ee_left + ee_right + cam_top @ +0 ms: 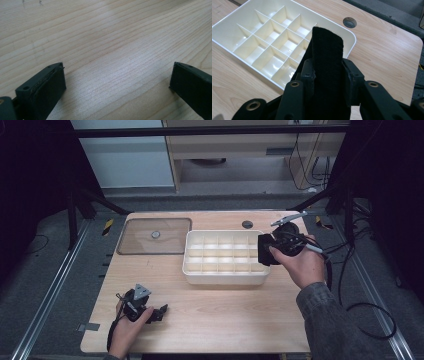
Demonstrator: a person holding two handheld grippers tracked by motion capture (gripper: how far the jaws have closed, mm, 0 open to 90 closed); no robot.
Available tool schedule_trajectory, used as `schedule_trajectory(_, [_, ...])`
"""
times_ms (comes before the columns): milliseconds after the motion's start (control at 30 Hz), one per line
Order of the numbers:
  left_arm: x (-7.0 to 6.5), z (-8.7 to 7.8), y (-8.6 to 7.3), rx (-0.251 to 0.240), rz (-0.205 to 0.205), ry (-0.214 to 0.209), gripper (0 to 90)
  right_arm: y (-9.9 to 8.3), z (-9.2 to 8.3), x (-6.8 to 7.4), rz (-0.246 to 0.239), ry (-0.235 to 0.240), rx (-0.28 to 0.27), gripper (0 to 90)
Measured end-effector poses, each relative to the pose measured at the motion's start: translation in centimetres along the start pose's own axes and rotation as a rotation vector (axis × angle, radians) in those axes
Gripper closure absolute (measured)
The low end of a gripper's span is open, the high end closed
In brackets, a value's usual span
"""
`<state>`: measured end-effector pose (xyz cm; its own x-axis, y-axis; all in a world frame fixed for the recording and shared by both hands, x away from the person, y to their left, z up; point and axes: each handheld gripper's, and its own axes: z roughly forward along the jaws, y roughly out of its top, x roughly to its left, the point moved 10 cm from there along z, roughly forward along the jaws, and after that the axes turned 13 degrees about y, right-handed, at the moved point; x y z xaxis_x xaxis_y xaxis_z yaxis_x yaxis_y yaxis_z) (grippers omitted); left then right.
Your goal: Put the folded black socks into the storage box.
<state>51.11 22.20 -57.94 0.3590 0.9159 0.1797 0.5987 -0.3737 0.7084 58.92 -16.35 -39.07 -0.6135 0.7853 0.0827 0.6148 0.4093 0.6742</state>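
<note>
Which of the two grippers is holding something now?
The right gripper, clamped on a black cloth strip over the white tray; the left gripper is open.

Glossy plastic tray point(242, 22) — matt wood table point(387, 57)

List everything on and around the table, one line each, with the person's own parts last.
Divided tray: one, cream white, middle of the table, its compartments look empty.
Black fabric piece: one, black, clamped between the right gripper's jaws, over the tray's right end.
Clear lid: one, see-through with a grey knob, flat on the table left of the tray.
Round cap: one, grey, set in the tabletop behind the tray.
Table: one, light wood.
Left gripper: one, black, jaws open over bare wood at the near left.
Right gripper: one, black, shut on the fabric.
Hands: two, left hand and right hand, each holding a gripper.
</note>
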Motion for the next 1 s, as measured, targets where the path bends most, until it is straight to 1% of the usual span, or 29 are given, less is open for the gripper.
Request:
schedule_trajectory(300, [0.0, 0.0, 0.0, -0.004, -0.003, -0.001, 0.0, 0.2, 1.4, -0.2, -0.019, -0.004, 0.021, 66.4])
schedule_trajectory(367, [0.0, 0.0, 0.0, -0.002, 0.000, -0.001, 0.0, 0.1, 1.7, -0.2, -0.016, 0.003, 0.024, 66.4])
schedule_trajectory(633, [-0.1, 0.0, 0.0, -0.005, -0.001, -0.002, 0.0, -0.3, 3.3, -0.7, -0.010, 0.000, 0.037, 66.3])
schedule_trajectory(1000, [-0.1, -0.1, 0.0, -0.005, 0.001, -0.004, 0.0, -0.3, 4.2, -0.7, -0.024, 0.000, 0.045, 66.2])
